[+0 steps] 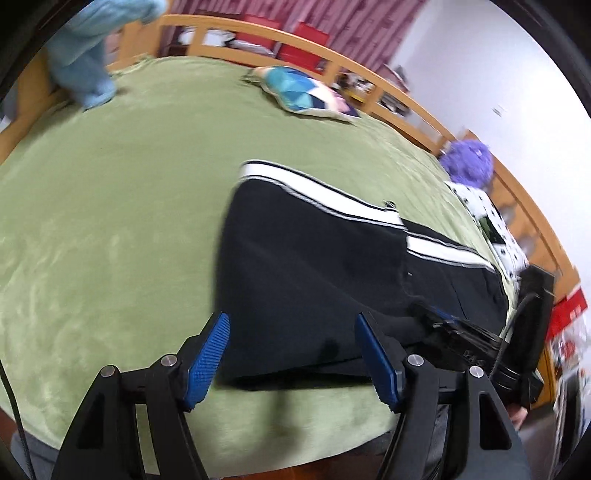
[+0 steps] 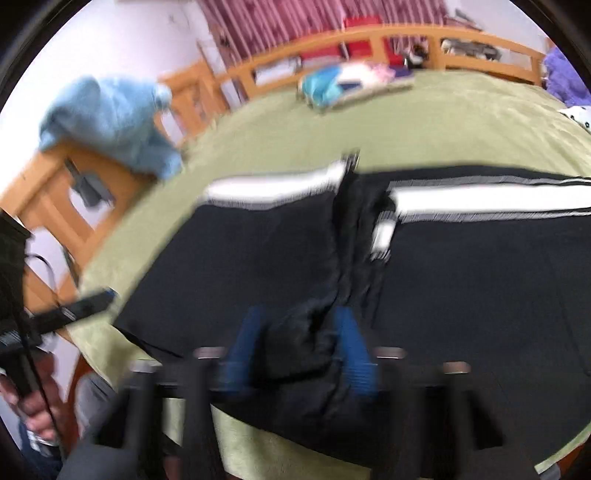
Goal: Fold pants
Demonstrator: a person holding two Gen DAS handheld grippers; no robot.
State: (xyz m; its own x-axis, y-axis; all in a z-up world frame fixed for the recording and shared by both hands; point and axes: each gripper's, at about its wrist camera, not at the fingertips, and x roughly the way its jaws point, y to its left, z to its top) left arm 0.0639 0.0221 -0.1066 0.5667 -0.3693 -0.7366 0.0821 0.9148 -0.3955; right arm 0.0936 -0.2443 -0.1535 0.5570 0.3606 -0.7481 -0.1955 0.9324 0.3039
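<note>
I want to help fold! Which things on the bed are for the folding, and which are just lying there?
For the job:
black pants with white stripes
left gripper, open
right gripper, pinching the pants

Just lying about:
colorful pillow
light blue garment
purple fuzzy thing
spotted cloth

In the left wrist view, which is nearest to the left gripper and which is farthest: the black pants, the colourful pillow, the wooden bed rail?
From the left gripper:
1. Black pants, just ahead between its open fingers, on the green blanket.
2. Colourful pillow, further up the bed, slightly right.
3. Wooden bed rail, behind the pillow at the bed's far edge.
</note>
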